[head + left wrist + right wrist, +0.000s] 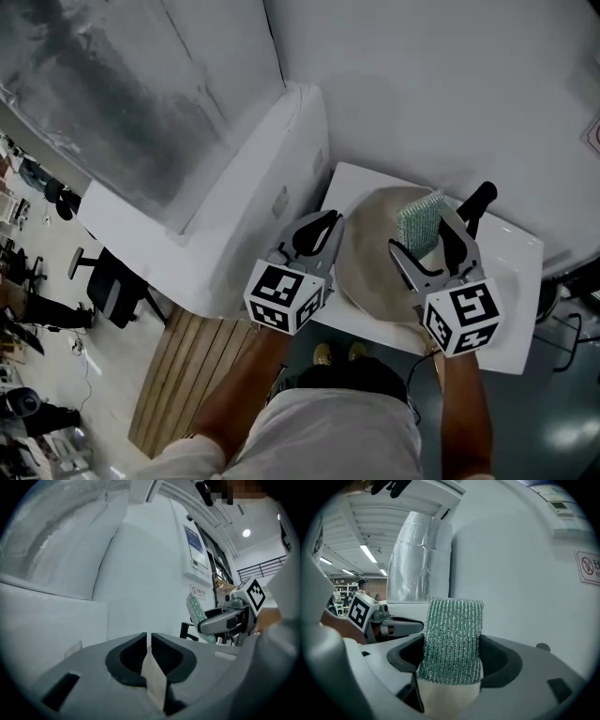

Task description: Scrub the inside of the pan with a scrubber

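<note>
Not much you can actually read here, tbh. The red-bordered wall sign (588, 567) has a crossed-out red circle with a few characters beside it, probably Chinese, but they're too blurry to make out. The blue-headed notice (193, 545) on the wall is the same deal: clearly printed, but the lines are too small to read.

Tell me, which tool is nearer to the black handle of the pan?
Right. The right tool, holding the green scrubber, is above the pan, close to the handle. The left tool, shut, is at the pan's opposite edge.
</note>
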A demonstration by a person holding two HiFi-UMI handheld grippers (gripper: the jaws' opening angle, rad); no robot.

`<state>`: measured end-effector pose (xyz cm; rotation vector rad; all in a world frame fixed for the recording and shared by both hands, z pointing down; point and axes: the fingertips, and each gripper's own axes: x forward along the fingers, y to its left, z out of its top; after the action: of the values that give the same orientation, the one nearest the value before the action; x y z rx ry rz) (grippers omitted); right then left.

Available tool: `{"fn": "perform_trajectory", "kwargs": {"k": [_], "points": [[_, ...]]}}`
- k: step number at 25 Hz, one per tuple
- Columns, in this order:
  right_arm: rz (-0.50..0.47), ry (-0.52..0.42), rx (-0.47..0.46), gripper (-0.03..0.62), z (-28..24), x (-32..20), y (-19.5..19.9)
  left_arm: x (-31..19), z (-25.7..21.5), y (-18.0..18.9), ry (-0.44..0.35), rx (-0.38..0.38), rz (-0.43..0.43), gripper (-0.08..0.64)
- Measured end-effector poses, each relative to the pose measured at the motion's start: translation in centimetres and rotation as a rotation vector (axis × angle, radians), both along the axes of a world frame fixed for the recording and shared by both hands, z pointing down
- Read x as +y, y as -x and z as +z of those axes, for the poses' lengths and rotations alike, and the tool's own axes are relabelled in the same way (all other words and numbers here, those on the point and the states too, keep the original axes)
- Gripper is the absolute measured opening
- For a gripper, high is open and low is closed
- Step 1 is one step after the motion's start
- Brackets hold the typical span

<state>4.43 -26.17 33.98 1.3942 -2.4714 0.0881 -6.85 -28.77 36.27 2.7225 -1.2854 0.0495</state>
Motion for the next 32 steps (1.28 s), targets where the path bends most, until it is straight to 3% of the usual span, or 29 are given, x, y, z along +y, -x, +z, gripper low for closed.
{"fn": "perform_trajectory", "kwargs": {"k": [5,11,20,32], "points": [[-0.002,0.061,0.038,0.353,2.5,-1.8,-0.4,-1.3,2.0,-0.8,0.055,-0.05,-0.004,0.084],[0.003,0.155,0.159,0.353,6.8,-4.2,0.1,-3.1,5.3,-1.3,0.161,-0.122,-0.009,0.14],[0.004,0.317,0.279,0.353,12.9,-6.1,0.9,-3.6,12.0,-2.4,0.373,-0.258,0.052,0.155],[-0.072,0.403,0.446,0.353,17.9,-6.6,2.5,-3.8,16.2,-2.5,0.486,-0.311,0.041,0.134]]}}
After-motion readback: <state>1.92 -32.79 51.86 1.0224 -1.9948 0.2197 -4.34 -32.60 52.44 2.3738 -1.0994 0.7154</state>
